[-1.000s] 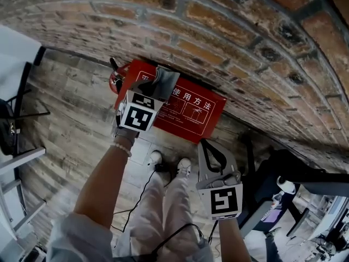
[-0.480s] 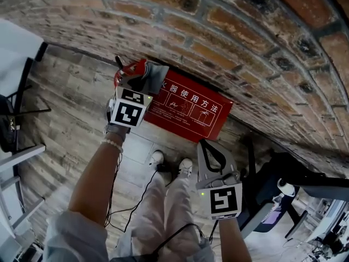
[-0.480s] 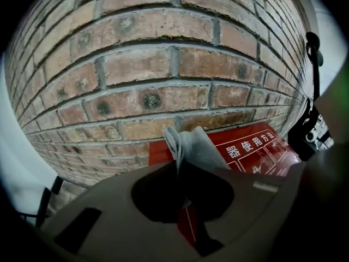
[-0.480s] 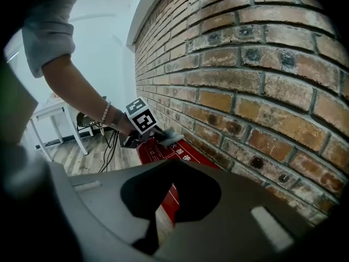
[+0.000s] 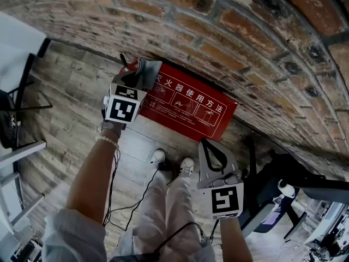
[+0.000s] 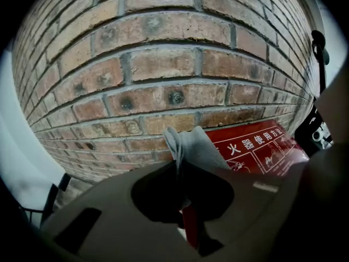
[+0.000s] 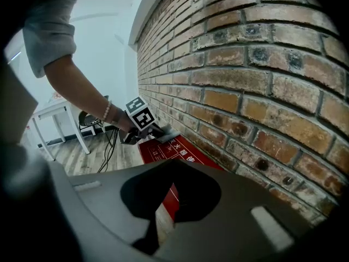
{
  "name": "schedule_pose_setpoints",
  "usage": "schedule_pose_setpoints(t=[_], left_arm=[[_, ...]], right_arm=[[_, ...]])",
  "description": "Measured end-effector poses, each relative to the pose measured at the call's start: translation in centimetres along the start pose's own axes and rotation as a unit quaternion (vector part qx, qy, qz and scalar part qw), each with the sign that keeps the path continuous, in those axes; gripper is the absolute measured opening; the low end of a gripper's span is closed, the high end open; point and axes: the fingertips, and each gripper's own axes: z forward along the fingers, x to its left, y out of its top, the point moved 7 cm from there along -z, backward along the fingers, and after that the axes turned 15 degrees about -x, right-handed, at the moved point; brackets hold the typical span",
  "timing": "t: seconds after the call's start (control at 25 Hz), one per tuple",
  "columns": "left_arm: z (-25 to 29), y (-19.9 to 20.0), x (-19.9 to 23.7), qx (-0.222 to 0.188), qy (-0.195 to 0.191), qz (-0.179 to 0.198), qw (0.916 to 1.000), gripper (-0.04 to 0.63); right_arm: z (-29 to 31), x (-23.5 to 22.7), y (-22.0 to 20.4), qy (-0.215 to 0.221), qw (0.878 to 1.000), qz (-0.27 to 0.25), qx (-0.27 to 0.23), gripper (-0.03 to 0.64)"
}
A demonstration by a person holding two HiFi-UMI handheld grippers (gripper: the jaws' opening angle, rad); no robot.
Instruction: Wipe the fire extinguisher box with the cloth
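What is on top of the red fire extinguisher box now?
A gray cloth, clamped in the left gripper, covers the box's left end. The surface beneath it cannot be seen.

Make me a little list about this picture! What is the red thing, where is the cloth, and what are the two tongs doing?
Box: red fire extinguisher box with white writing, at the foot of the brick wall
Cloth: grey cloth, over the box's left end in the head view
Left tongs: shut on the cloth
Right tongs: shut, empty, held back from the box
Floor: wooden planks
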Motion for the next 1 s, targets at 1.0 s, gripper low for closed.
schedule_pose_setpoints(t=[1.0], left_arm=[[-6.4, 4.2, -3.9, -0.078, -0.018, 0.018, 0.9966, 0.009]], right_arm=[[-3.4, -1.4, 0.3, -0.015, 1.000, -0.001, -0.004, 0.008]])
